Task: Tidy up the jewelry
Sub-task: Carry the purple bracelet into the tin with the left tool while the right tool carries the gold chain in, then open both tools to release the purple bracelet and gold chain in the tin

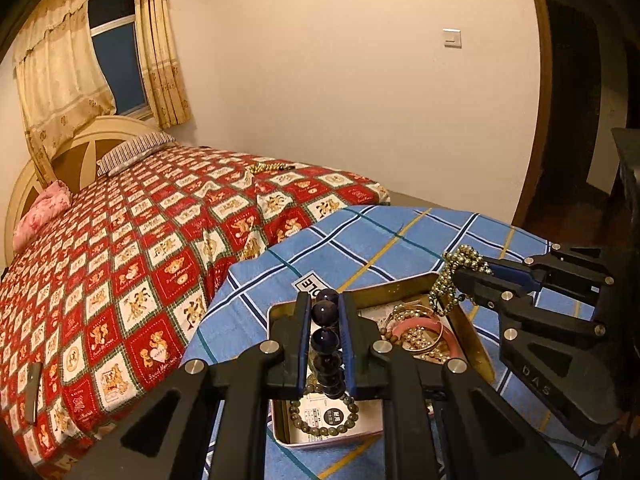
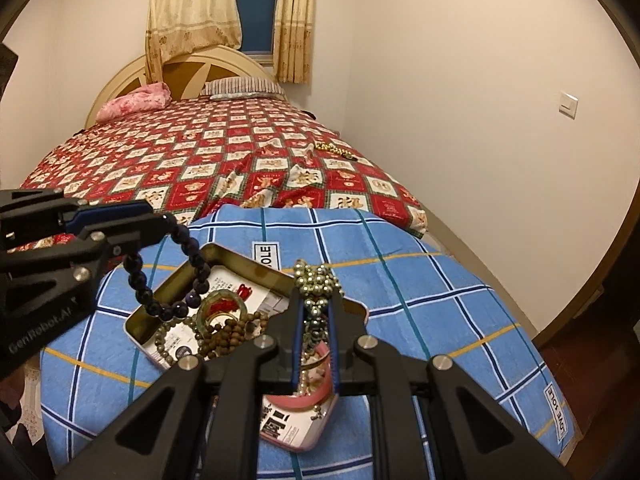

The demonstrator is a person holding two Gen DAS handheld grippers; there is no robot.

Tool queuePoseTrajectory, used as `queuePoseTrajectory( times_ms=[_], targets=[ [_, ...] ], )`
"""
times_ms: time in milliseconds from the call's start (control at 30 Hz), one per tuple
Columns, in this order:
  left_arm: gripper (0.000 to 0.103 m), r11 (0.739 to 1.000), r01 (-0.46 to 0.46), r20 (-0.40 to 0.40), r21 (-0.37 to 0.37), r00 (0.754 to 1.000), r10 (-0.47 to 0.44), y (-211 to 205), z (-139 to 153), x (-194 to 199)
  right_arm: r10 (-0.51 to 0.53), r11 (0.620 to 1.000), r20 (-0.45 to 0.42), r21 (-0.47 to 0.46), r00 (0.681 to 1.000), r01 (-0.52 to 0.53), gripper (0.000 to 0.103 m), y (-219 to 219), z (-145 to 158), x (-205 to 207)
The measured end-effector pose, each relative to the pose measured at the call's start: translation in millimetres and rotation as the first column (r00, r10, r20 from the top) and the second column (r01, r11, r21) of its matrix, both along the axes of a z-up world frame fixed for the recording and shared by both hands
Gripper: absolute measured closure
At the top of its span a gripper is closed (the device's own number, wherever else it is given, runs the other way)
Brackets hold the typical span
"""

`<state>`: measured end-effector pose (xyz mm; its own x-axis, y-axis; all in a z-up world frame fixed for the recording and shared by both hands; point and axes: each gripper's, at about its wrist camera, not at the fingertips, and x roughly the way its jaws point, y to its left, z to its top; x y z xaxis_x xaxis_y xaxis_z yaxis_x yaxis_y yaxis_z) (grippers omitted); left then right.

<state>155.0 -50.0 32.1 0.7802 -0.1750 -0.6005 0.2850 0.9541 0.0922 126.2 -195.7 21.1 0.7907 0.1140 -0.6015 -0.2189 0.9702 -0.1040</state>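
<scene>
Your left tongs (image 1: 325, 300) are nearly closed, pinching a string of dark purple beads (image 1: 326, 340) between the blue pads; seen from the right wrist, that bracelet hangs in a loop from the tips down toward the tin (image 2: 140, 320). Your right tongs (image 2: 316, 300) are likewise almost closed, clamped on a bunch of small gold beads (image 2: 316, 280) that bulges above the tips, and from the left wrist the same gold strand dangles from them over the tin's far right corner. Both pairs of tongs hover just above the open tin, the left over its near left part, the right over its right side. Inside the tin lie an olive-green bead bracelet (image 1: 320, 426) on a printed card, a tangle of brown wooden beads (image 2: 228, 336), a green bangle (image 2: 216, 304) with something red in it, thin gold bangles (image 1: 416, 320) and a pink bangle (image 1: 420, 326), all crowded together and touching. The tin sits on a blue plaid cloth (image 1: 360, 236) spread over the surface, with a white label just beyond the tin. Beyond the cloth is the bed, covered in a red and white bear-print spread (image 1: 120, 260), and on its far side, near the wall, lies another gold bead strand (image 1: 268, 167), well apart from the tin
</scene>
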Motion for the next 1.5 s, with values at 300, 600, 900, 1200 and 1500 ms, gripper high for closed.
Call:
queuePoseTrajectory(
  times_ms=[300,600,900,1200,1500],
  targets=[
    [0.089,1.000,-0.019,-0.039,0.012,0.999,0.020,-1,-19,18,-0.014,1.000,-0.033,-0.015,0.999,0.014,0.091,3,-15,21],
    [0.089,0.999,-0.024,-0.073,0.033,0.997,0.026,-4,-39,27,-0.016,0.999,-0.064,-0.035,0.998,0.014,0.091,8,-30,29],
    [0.089,0.999,-0.016,-0.083,0.046,0.996,0.020,-5,-45,30,-0.018,0.999,-0.098,-0.047,0.995,0.013,0.091,8,-42,34],
    [0.089,0.998,-0.016,-0.086,0.059,0.996,0.021,-5,-54,28,-0.026,0.998,-0.113,-0.052,0.993,0.020,0.090,6,-48,34],
    [0.062,0.997,-0.046,-0.077,0.064,0.996,0.051,-2,-51,15,-0.027,0.999,-0.116,-0.046,0.993,0.021,0.068,2,-51,26]
  ],
)
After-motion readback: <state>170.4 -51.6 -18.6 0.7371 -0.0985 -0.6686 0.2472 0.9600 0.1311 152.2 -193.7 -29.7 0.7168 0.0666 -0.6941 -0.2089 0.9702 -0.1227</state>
